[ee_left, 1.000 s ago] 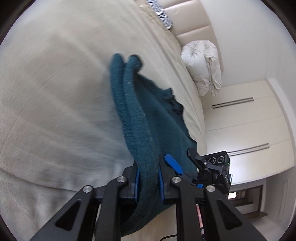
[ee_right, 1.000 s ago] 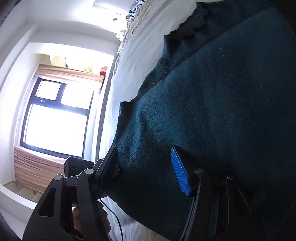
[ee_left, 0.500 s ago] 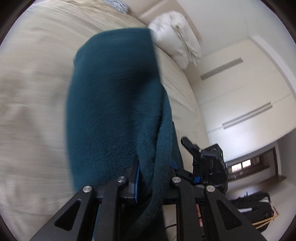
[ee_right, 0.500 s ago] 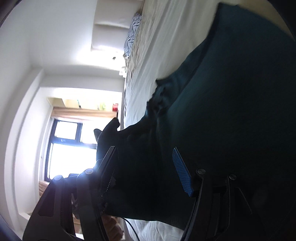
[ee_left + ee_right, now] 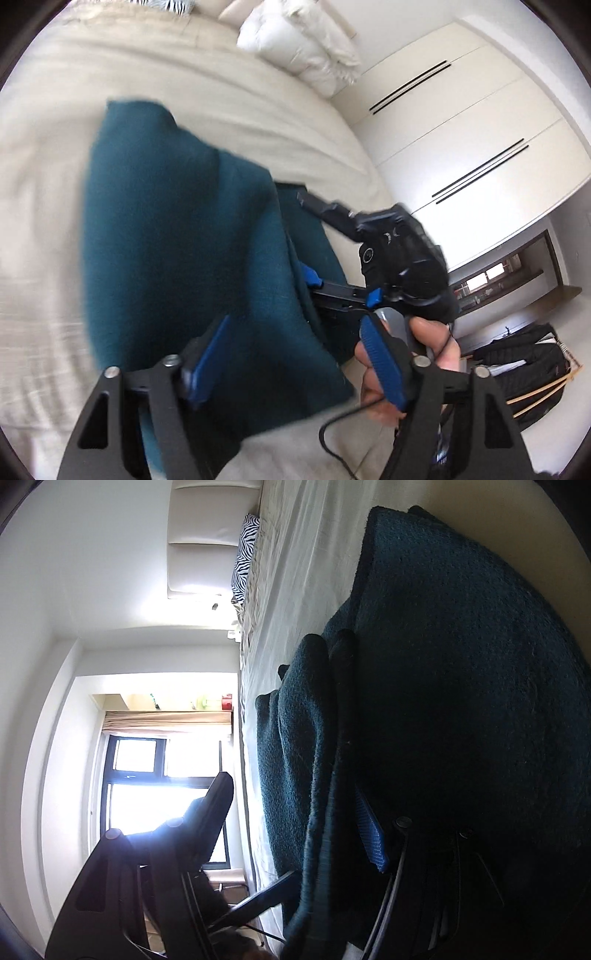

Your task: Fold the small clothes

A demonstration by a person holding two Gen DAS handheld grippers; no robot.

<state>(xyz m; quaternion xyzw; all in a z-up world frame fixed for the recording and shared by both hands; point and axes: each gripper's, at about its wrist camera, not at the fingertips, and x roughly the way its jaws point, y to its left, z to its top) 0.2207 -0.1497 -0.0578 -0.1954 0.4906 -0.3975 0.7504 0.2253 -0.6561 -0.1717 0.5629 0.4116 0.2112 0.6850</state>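
Left wrist view: left gripper [image 5: 295, 354] spread wide, blue pads clear of the fabric, nothing held. Teal sweater [image 5: 177, 258] folded in layers on the bed [image 5: 258, 110], near the bed's edge on the wardrobe side; frame blurred, so exact layer alignment not readable. Right gripper [image 5: 314, 278] alongside the sweater's edge, one blue pad against the knit. Right wrist view: right gripper [image 5: 295, 830] also spread wide, sweater [image 5: 461, 701] draped over one finger, no clamp on it. Risk: loose upper layer sliding or springing open, since neither gripper pins it. Risk: knit catching on the pad under the fold during withdrawal and dragging the stack. Risk: sweater slipping off the bed's near edge if tugged outward.
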